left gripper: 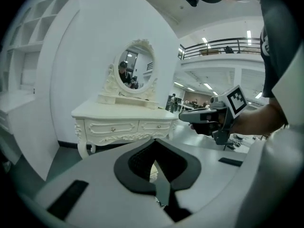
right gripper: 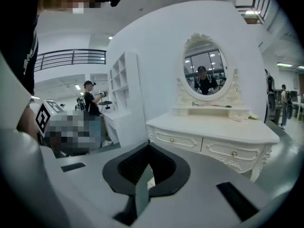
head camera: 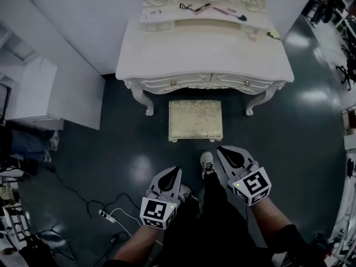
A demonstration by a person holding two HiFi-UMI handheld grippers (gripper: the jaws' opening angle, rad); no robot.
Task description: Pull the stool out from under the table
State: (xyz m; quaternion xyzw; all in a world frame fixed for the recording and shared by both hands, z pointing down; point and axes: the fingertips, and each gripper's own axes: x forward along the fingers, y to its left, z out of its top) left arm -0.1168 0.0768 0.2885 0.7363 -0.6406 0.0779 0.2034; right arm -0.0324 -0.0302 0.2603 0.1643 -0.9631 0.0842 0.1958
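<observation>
Head view: the stool (head camera: 195,120) stands on the dark floor (head camera: 289,132), right in front of the white table (head camera: 206,54).
Stool spot: it is between the table's two curly front legs (head camera: 146,102), in the middle.
Stool seat: the whole top shows. Its far edge is just beside the table's front edge. I cannot tell if any bit is tucked under.
Table: it has a round mirror (left gripper: 136,69) at the back. Nothing on it is being touched.
Left claw (head camera: 177,170): closed tight with nothing in it. It is up in the air by the person's legs, well apart from the stool.
Right claw (head camera: 221,149): closed tight too, and empty. It is a bit nearer the stool but does not touch it.
Person: one shoe (head camera: 207,163) is on the floor near the stool, toe toward it.
Done so far: I think nothing yet. No claw is on the stool, and the stool sits close up to the table.
Left to do: I think both claws must go down to the stool, open, grab it, and pull it back toward the person, away from the table.
</observation>
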